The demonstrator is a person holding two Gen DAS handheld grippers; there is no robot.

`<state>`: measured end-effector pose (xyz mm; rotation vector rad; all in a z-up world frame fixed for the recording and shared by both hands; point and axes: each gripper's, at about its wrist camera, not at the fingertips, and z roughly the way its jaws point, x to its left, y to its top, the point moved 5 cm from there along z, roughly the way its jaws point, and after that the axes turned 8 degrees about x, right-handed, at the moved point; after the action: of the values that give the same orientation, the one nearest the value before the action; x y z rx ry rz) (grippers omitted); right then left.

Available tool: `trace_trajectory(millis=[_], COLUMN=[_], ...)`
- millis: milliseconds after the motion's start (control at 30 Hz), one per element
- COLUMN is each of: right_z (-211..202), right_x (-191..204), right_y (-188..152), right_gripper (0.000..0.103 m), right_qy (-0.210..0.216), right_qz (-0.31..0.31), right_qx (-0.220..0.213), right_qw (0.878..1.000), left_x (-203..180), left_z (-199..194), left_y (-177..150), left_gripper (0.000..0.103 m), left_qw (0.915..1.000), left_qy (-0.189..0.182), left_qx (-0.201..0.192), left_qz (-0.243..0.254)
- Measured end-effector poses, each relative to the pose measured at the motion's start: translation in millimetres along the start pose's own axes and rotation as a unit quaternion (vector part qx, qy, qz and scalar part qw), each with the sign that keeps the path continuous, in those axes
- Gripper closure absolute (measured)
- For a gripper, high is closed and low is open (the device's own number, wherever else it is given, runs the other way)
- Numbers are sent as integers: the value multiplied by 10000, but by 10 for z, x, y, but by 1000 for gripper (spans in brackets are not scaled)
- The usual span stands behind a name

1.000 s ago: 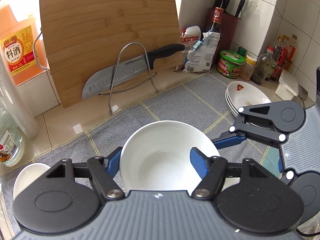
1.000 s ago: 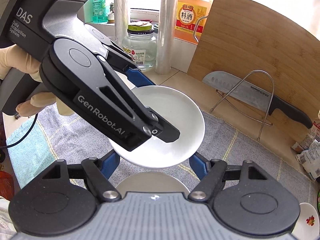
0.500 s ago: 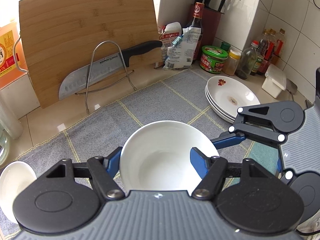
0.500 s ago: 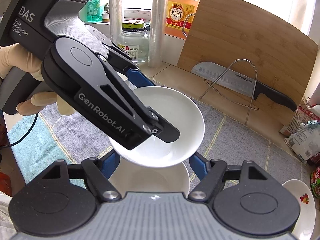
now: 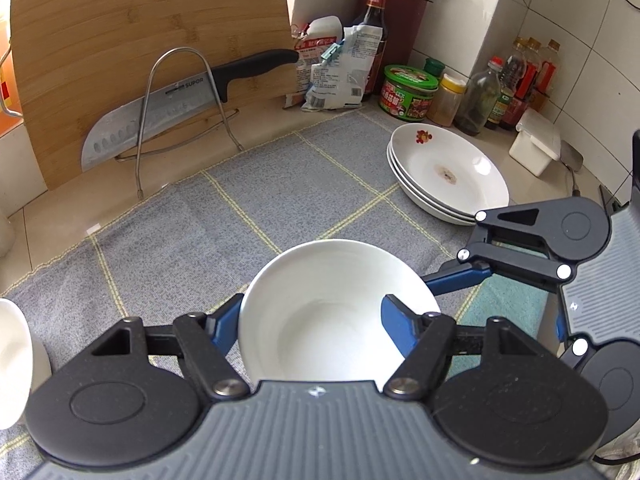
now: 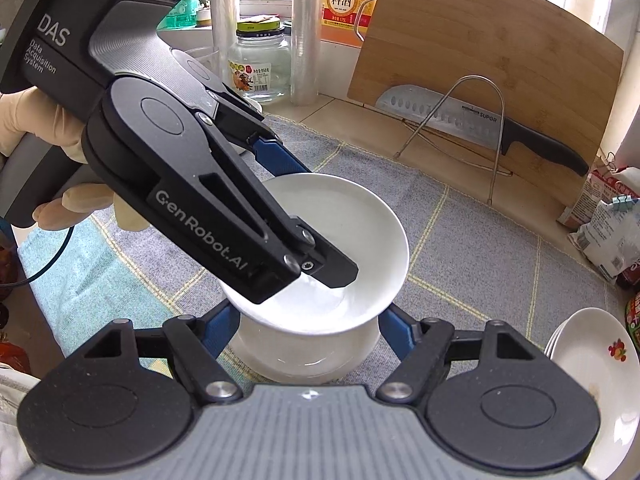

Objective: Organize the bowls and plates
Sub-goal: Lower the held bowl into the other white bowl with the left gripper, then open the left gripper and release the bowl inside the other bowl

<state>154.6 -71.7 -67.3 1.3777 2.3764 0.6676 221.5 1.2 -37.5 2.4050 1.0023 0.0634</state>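
Observation:
My left gripper (image 5: pixel 310 316) is shut on the rim of a white bowl (image 5: pixel 332 312), held above the grey mat. In the right wrist view this bowl (image 6: pixel 348 240) hangs just above a second white bowl (image 6: pixel 304 356), which sits between the fingers of my right gripper (image 6: pixel 304 328). The right jaws look closed on that lower bowl's sides. A stack of white plates with a flower print (image 5: pixel 446 174) rests on the mat at the right; it also shows in the right wrist view (image 6: pixel 592 384). Another white bowl (image 5: pixel 14 360) stands at the far left.
A bamboo cutting board (image 5: pixel 152 40) and a cleaver on a wire rack (image 5: pixel 180 96) stand at the back. Bottles, jars and bags (image 5: pixel 408 92) crowd the back right corner. A glass jar (image 6: pixel 260 68) and an orange bottle (image 6: pixel 344 4) stand by the window.
The left gripper has carried its bowl to the right, toward the plates. The right gripper's bowl now sits directly under it, and the plate stack has come closer into view.

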Motion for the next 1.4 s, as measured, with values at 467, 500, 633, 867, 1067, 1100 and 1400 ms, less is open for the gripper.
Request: trace_trajectory(millis=[467, 500, 633, 867, 1067, 1100, 1400], right_z=[97, 100, 118, 128, 135, 140, 139], right_x=[4, 7, 10, 8, 9, 6, 18], right_y=[-124, -130, -140, -137, -135, -135, -164], right_gripper=[23, 23, 23, 23, 22, 20, 0], right_qy=[69, 71, 84, 67, 61, 70, 48], right_qz=[85, 83, 85, 68, 74, 80, 8], right_qx=[179, 187, 212, 212, 200, 203, 147], right_qw=[9998, 9998, 9997, 9997, 9998, 9997, 9999], left_x=[-26, -28, -38, -32, -36, -34, 80], left_z=[146, 154, 178, 184, 183, 184, 89], left_y=[-76, -75, -84, -84, -91, -91, -125], left_gripper=[31, 31, 31, 31, 31, 28, 17], left_qw=[9999, 9998, 9998, 9998, 9998, 9998, 9998], left_qy=[-44, -43, -27, -24, -32, -39, 60], left_qx=[162, 169, 190, 193, 171, 172, -78], left_qz=[9, 9, 35, 43, 50, 44, -177])
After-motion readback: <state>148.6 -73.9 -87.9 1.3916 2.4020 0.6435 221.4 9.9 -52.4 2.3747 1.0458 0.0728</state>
